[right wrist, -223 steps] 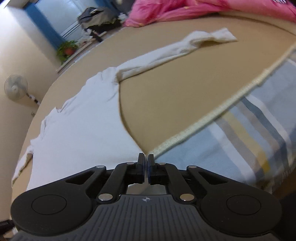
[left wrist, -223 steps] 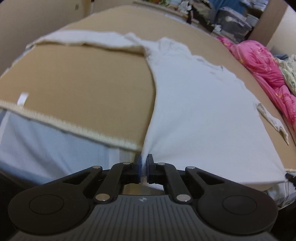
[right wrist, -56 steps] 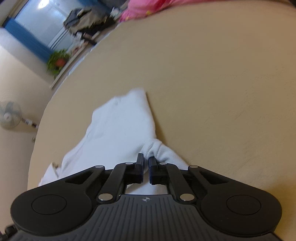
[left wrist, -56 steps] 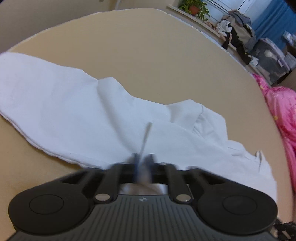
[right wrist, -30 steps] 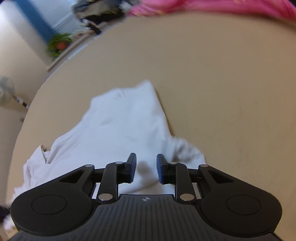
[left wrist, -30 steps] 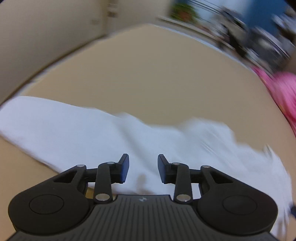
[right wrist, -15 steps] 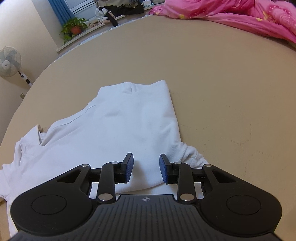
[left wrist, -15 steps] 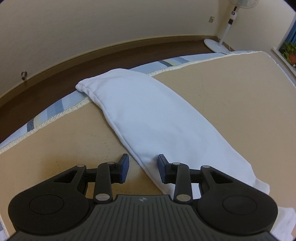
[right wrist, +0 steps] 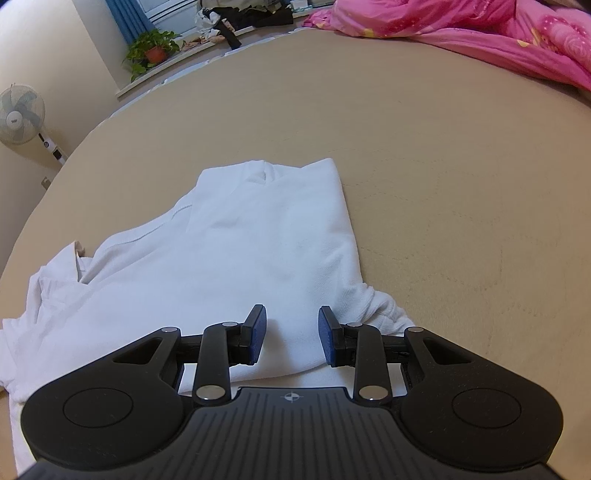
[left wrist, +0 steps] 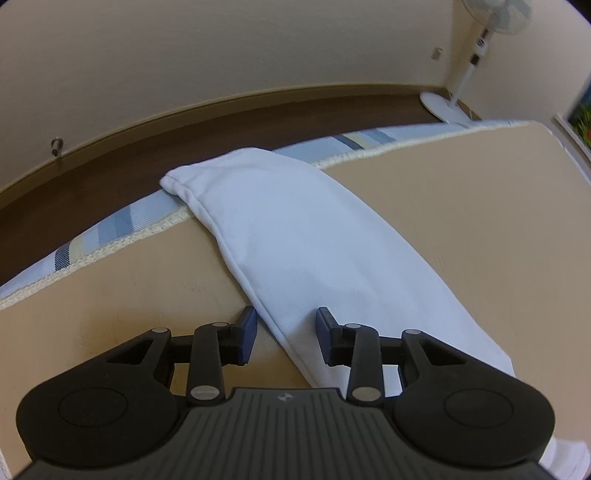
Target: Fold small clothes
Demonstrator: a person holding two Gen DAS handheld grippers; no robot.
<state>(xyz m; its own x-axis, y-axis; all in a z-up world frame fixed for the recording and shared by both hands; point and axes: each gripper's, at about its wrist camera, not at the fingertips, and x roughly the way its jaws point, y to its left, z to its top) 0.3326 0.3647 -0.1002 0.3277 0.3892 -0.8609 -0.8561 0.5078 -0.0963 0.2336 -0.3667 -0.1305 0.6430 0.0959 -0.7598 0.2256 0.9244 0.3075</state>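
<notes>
While the white garment (right wrist: 236, 251) is lying folded over itself on the tan bed (right wrist: 461, 184), soft and lightly rumpled, the right gripper (right wrist: 291, 332) is hovering over its near edge with jaws wide and empty. The left gripper (left wrist: 284, 332), equally wide, is straddling a long smooth fold (left wrist: 295, 236) reaching the bed's striped border (left wrist: 96, 240), seen only there; the pink quilt (right wrist: 480, 26) is showing only on the right.

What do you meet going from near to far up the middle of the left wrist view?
left gripper, jaws open → white garment → tan bed cover edge trim → striped sheet → dark floor → baseboard → wall
</notes>
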